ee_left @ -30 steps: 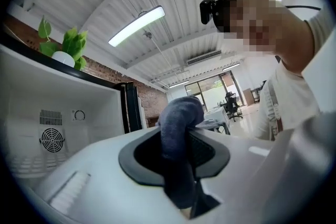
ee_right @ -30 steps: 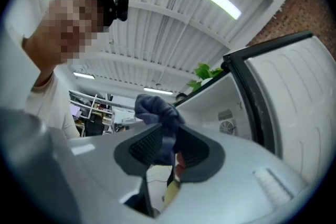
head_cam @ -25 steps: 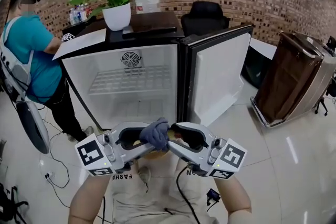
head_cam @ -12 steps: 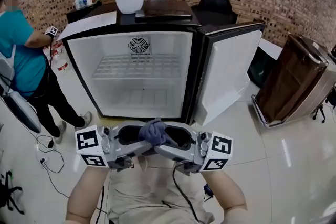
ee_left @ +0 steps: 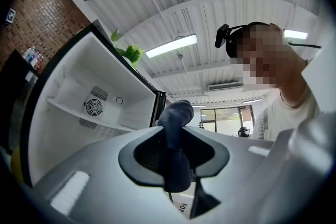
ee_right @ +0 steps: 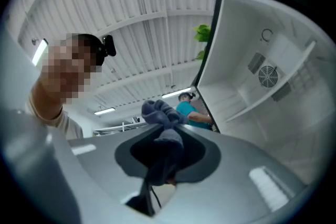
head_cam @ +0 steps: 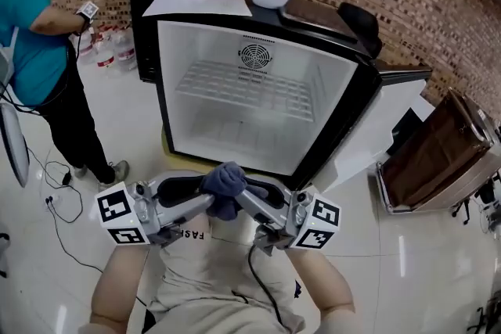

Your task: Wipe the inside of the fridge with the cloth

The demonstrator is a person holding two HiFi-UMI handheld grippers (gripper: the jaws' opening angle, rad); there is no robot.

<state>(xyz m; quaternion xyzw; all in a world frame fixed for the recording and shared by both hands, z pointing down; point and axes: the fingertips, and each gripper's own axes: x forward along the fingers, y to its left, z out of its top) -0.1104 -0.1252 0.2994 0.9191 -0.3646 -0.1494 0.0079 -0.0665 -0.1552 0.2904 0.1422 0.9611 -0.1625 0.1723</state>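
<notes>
Left gripper (head_cam: 208,201) is pinching the blue cloth (head_cam: 225,181); right gripper (head_cam: 241,201) has just been closing its jaws onto it too. Next, probably reaching into the open fridge (head_cam: 235,138) at 12 o'clock.

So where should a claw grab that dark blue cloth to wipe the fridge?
Grip the cloth by its gathered lower end, probably from the person's side, leaving the loose wad sticking out toward the open fridge. Soft and bunched, so a pinch holds. The left claw and right claw both clamp it there; the right's jaws have just been closing on it.
</notes>
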